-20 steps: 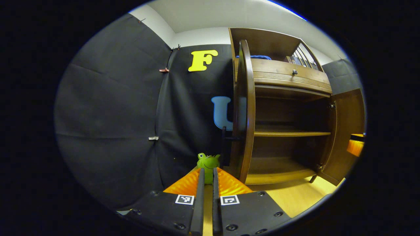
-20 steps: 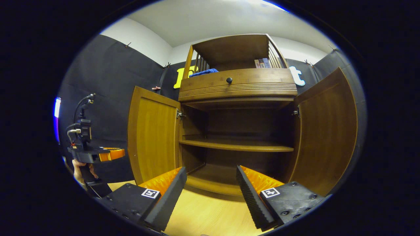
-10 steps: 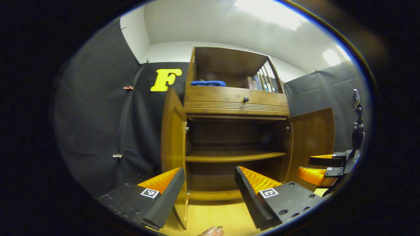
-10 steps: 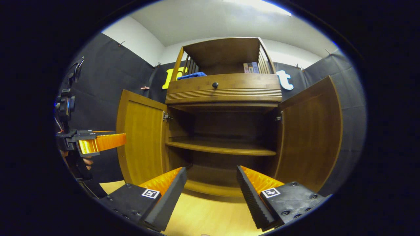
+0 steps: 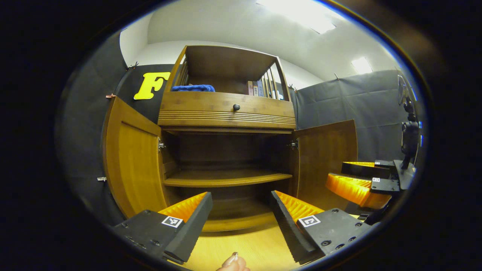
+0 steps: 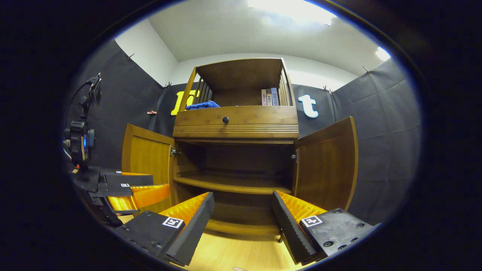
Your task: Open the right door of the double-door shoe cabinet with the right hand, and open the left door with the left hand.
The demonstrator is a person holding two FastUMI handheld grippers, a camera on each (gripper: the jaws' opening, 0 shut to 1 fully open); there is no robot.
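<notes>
**Fingers apart, both cabinet doors open**

Fingers (image 5: 188, 222) of the left gripper (image 5: 241, 222) stand wide apart and hold nothing, with light wood floor (image 5: 244, 244) showing between them; a fingertip of the person (image 5: 230, 260) pokes in at the bottom edge of the left gripper view. The right gripper (image 6: 243, 222) is the same in its own view: fingers (image 6: 290, 226) spread, nothing between them, set back from the furniture.

Ahead of both stands the double-door shoe cabinet (image 6: 235, 162). Its left door (image 5: 130, 162) is swung out to the left on its hinges, and its right door (image 6: 325, 165) is swung out to the right, so the dark inside lies open with a single shelf (image 5: 226, 177) across the middle. Above the doors runs a drawer (image 6: 235, 122) with a small dark knob (image 6: 225, 119). On top, an open railed compartment holds a folded blue cloth (image 5: 192, 88) at the left and a few upright books (image 6: 270, 96) at the right.

In the left gripper view the right gripper appears again at the right edge, beside the right door, and in the right gripper view the left gripper appears at the left edge, near the left door.
</notes>
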